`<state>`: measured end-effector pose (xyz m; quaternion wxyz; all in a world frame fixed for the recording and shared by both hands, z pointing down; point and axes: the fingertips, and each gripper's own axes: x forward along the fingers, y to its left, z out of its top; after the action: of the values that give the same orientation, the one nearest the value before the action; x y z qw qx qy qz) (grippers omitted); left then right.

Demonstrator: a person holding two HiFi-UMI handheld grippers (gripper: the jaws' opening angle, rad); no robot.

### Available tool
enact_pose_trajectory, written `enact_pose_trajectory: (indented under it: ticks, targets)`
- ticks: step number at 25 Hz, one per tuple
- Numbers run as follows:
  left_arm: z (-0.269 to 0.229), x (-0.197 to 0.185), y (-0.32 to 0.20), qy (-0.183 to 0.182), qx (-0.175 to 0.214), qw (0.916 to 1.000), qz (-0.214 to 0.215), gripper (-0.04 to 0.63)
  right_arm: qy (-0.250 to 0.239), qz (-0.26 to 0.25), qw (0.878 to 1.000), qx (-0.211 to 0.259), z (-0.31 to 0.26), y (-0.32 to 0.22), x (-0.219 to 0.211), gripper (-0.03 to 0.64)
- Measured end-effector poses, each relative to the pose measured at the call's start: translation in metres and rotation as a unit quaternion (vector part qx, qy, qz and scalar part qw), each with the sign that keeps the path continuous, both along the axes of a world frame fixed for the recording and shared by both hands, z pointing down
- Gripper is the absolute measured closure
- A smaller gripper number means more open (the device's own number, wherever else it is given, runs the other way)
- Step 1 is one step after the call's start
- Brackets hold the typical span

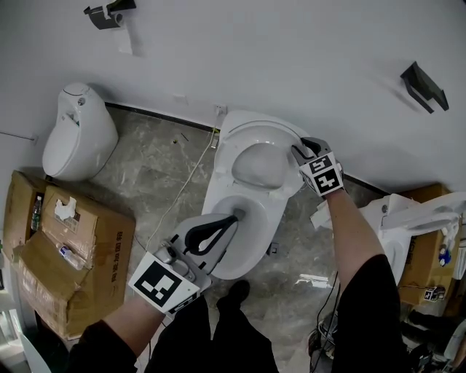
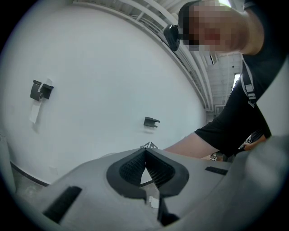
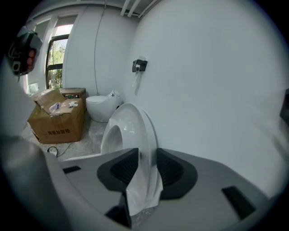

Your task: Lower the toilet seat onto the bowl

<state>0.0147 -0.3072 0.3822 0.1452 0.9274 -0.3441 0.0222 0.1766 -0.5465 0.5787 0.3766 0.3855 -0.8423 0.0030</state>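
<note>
The head view looks steeply down from above the toilet (image 1: pixel 266 218), with floor and wall (image 1: pixel 291 51) around it. The left gripper view sits low, facing almost level at the wall. The right gripper view sits tight against the seat (image 3: pixel 128 131), facing along the wall. All three share the paper-hung bracket (image 1: pixel 108 13); head and right also share seat, box (image 1: pixel 80 240) and small toilet (image 1: pixel 76 135)

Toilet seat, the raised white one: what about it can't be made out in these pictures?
Hinge of the raised white toilet seat: in the right gripper view the body of the grey right gripper covers it; in the head view it is too small.
The seat in the left gripper view: absent; the grey left gripper faces the white wall.
Its back face: turned to the wall, both views.
</note>
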Motion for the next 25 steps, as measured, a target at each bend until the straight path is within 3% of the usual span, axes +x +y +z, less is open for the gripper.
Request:
enact_pose_trajectory:
  ticks: [16,25]
  targets:
    - [-0.001,0.006,0.019,-0.008,0.026,0.9996,0.007,0.581,0.023,-0.008,0.999,0.036,-0.017,0.035,-0.01,0.505]
    - [0.006,0.017,0.041,-0.001,0.01,0.9998,-0.02,0.581,0.017,-0.019,0.997,0.068,-0.023,0.065,-0.016,0.511]
